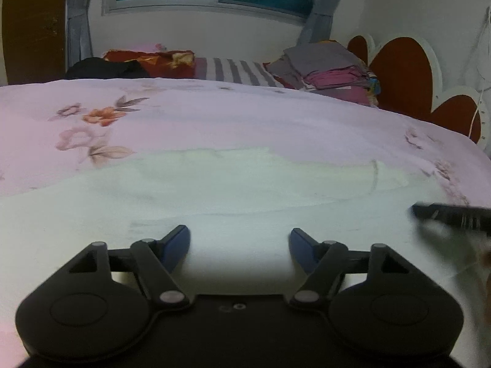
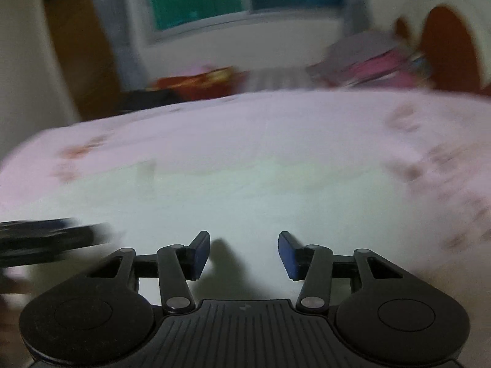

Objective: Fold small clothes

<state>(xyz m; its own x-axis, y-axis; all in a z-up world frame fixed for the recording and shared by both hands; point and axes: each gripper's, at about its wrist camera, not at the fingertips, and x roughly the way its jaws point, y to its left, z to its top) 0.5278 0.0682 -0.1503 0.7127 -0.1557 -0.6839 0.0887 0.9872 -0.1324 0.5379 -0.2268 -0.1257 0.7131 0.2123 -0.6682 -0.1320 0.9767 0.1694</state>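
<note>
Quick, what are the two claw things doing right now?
Left gripper: open, holding nothing, over the pale white-green cloth.
Right gripper: open, holding nothing, over the same cloth.

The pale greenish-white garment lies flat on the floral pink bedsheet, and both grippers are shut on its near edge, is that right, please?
Not quite. The pale greenish-white garment does lie flat on the floral pink bedsheet, but neither gripper is shut on it. The left wrist view shows the left gripper open and empty; the right wrist view, though blurred, shows the right gripper open too.
</note>
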